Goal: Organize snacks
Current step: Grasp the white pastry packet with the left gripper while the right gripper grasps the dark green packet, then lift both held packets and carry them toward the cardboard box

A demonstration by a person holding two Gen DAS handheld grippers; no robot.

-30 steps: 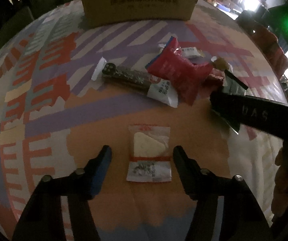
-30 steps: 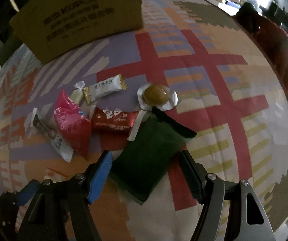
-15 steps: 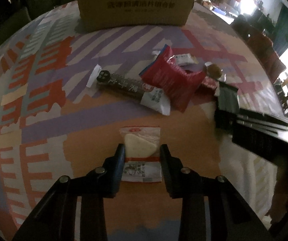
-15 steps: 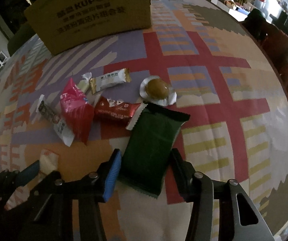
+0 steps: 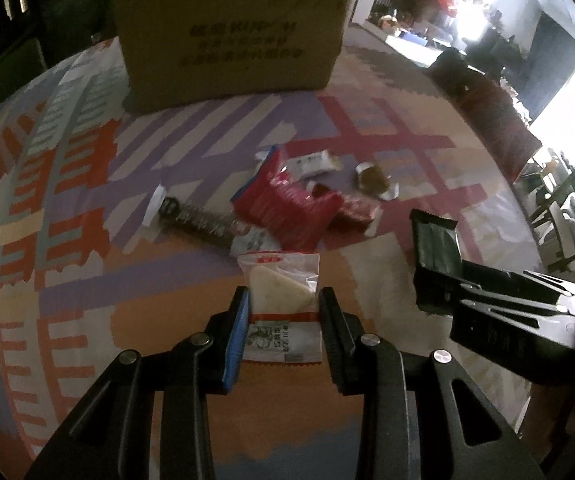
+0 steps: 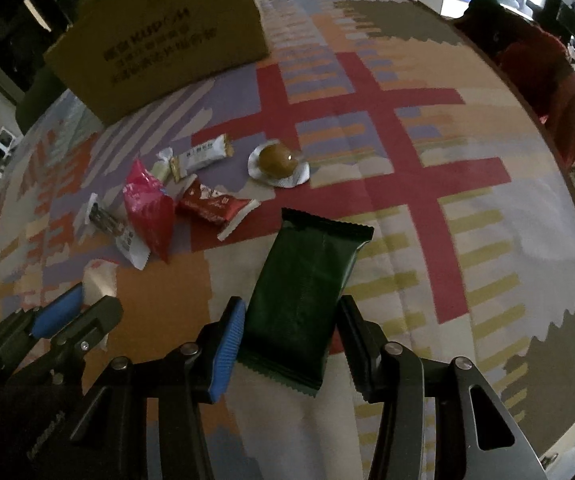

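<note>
Snacks | left gripper (image 5: pixel 283 320) clamps white packet (image 5: pixel 281 304) | right gripper (image 6: pixel 291 332) clamps green packet (image 6: pixel 303 300)

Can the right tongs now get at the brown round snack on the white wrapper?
Probably not yet: the right tongs are shut on the dark green packet, which fills them. The brown round snack lies uncovered beyond, with bare tablecloth between.

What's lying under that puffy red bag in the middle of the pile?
The red bag overlaps one end of a long dark snack bar, whose white end pokes out beneath. Whatever else it covers is hidden.
</note>
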